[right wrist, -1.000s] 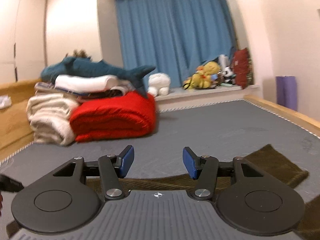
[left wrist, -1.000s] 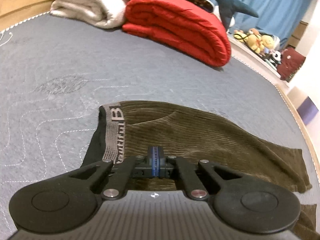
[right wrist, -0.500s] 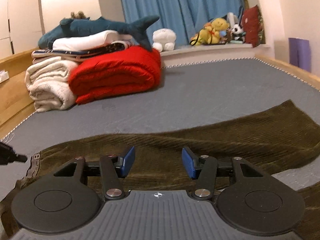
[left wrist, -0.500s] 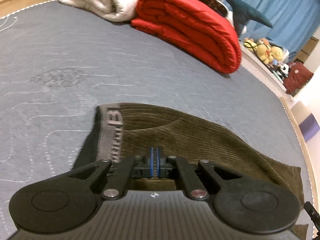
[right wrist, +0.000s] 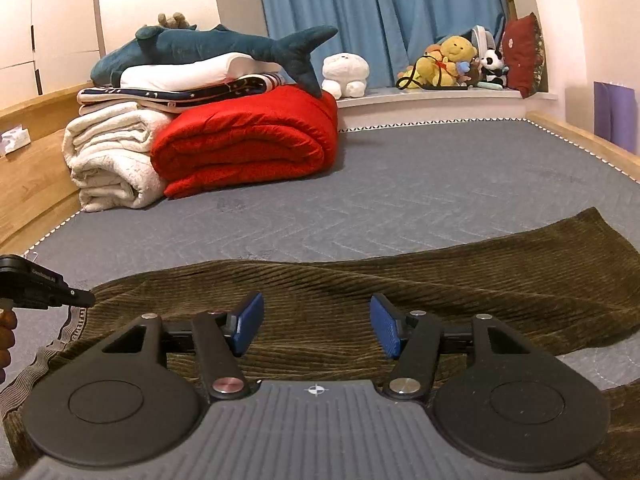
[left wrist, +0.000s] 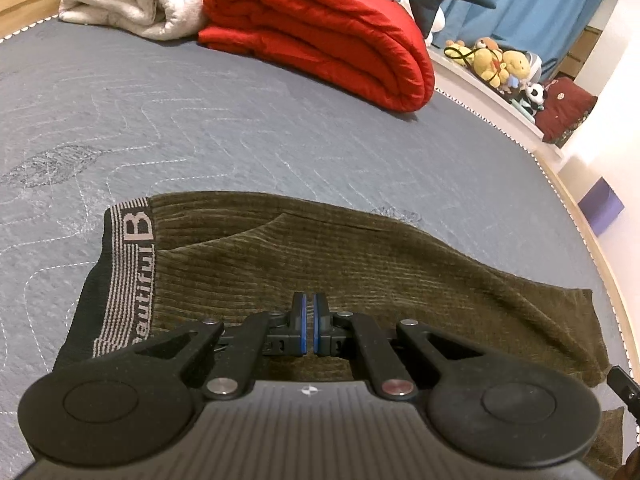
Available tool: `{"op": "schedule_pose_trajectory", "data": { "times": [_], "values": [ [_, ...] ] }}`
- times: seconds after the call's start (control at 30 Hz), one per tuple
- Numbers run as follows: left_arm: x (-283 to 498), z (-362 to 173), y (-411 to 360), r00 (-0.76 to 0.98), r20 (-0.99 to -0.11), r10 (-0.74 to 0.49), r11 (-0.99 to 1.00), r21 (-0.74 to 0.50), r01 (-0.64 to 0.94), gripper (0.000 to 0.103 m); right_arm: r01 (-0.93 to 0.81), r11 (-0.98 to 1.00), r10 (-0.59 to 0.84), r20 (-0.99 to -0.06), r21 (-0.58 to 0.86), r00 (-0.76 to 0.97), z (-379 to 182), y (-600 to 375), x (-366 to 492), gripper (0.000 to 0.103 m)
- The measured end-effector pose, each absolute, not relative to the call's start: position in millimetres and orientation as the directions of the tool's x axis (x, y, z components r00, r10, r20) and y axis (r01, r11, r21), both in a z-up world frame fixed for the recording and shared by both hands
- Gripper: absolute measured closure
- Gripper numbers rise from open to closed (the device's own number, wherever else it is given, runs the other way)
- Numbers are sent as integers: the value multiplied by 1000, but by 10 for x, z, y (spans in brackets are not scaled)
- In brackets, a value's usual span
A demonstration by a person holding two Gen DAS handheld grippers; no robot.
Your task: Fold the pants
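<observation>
From the left wrist, the left tongs (left wrist: 308, 326) are pressed together with nothing seen between them, low over the near edge of the pants (left wrist: 360, 264) lying on the bed (left wrist: 240, 128), and from the right wrist, the right tongs (right wrist: 316, 326) are opening, empty, above the pants (right wrist: 400, 288).

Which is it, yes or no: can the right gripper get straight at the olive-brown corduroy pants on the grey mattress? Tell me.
Probably yes. The right gripper has its jaws opening with nothing between them, and the olive-brown corduroy pants lie flat just ahead of its fingertips, uncovered.
</observation>
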State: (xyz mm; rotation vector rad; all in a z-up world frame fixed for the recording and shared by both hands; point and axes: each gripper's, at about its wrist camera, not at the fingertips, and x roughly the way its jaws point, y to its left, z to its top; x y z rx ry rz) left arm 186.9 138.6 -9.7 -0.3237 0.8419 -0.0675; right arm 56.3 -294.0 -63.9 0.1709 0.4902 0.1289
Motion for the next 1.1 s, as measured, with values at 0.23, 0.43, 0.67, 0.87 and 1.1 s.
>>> {"op": "schedule_pose_trajectory", "data": {
  "times": [0.23, 0.43, 0.67, 0.87, 1.1],
  "values": [
    [1799, -174, 1278, 658, -732, -177, 965, -261, -32, 98, -72, 974, 165, -456, 214, 874, -648, -2929, 577, 42],
    [1735, -329, 1215, 639, -761, -114, 983, -180, -38, 98, -63, 968, 171, -450, 245, 876, -641, -2993, 586, 42],
    [1753, -293, 1421, 616, -757, -217, 934, -345, -95, 98, -16, 948, 168, -456, 319, 874, -675, -3126, 614, 42],
    [2019, -100, 1509, 633, -746, -207, 887, -415, -200, 98, -4, 925, 185, -439, 380, 879, -648, -3189, 622, 42],
    [2690, -105, 1567, 608, -775, -172, 796, -473, -378, 61, -33, 921, 210, -423, 389, 881, -596, -3191, 614, 41]
  ]
}}
